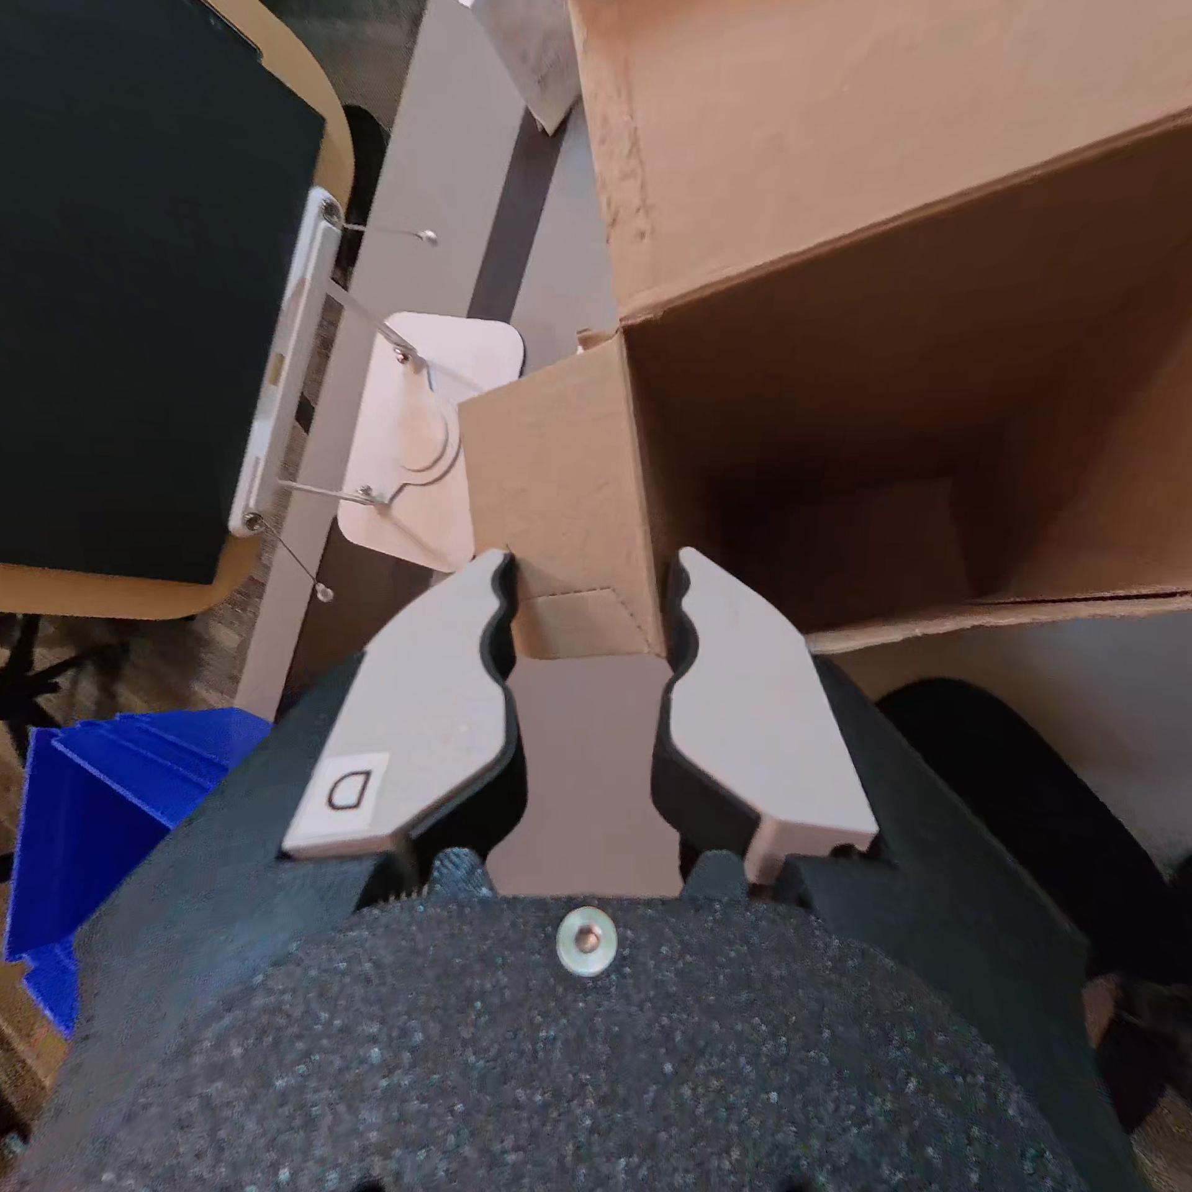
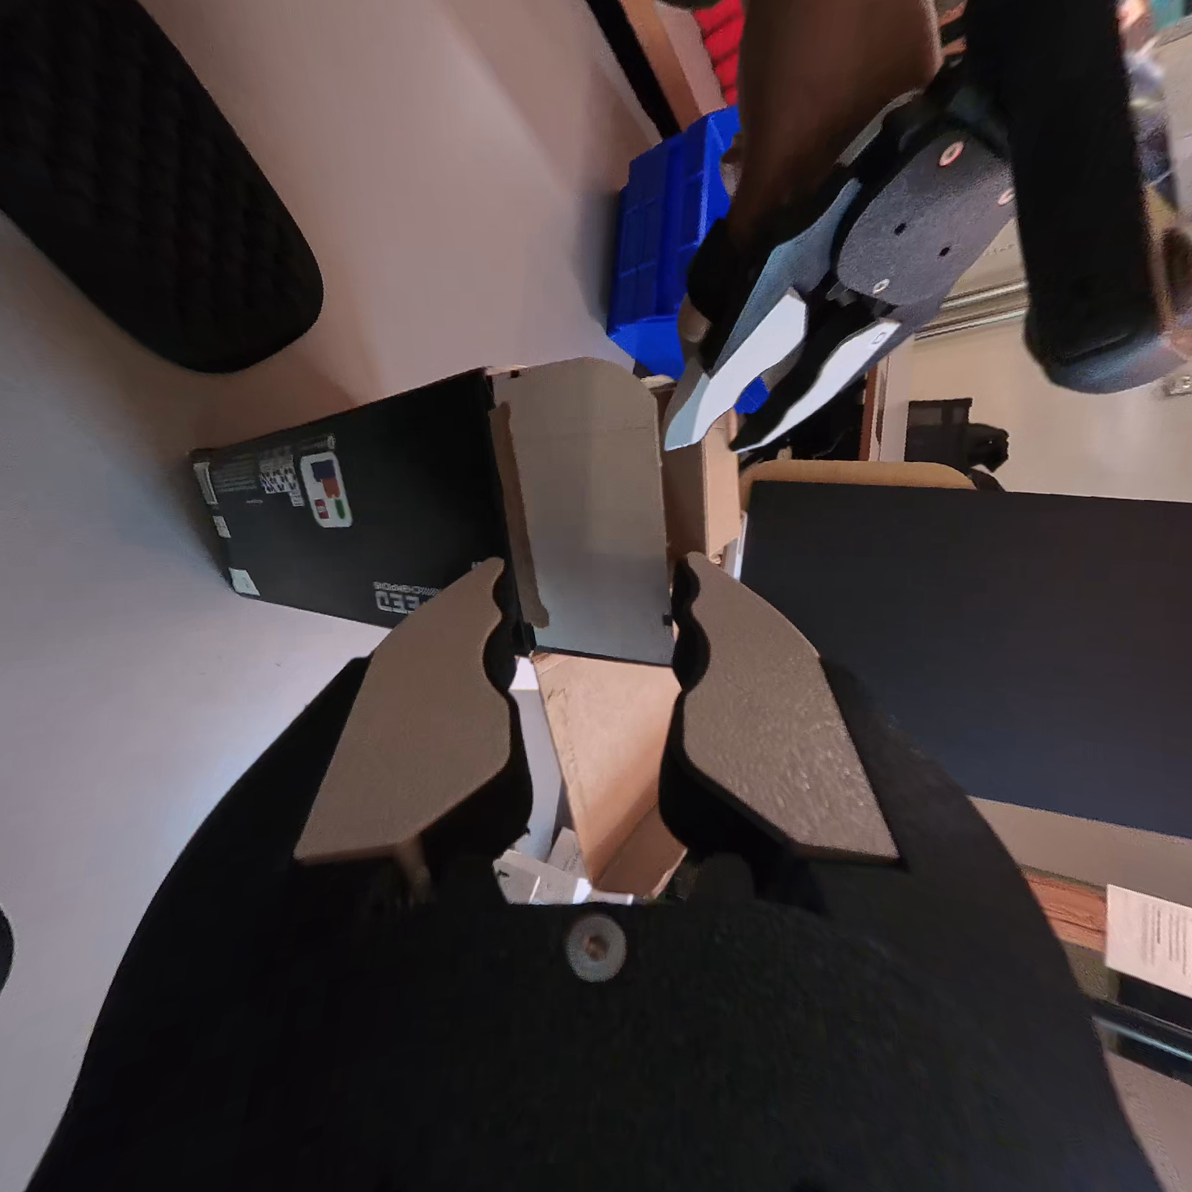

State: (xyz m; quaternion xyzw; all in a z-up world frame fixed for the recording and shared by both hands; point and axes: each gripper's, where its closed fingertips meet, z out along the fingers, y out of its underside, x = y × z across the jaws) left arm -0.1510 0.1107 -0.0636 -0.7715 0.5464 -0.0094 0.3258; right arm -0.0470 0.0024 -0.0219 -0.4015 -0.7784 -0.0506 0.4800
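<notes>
Between the left tool (image 1: 590, 606) fingers, jaws apart, sits a side flap (image 1: 555, 477) of the open cardboard box (image 1: 903, 400) on the counter (image 1: 580, 742): light, bendable, best pinched near its fold. Right tool (image 2: 587, 606), apart, brackets the black carton (image 2: 361, 509)'s open end flap (image 2: 587, 490), thin and stiff.

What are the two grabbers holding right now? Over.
Left gripper open around cardboard box side flap. Right gripper open around black box end flap. Nothing between them.
</notes>
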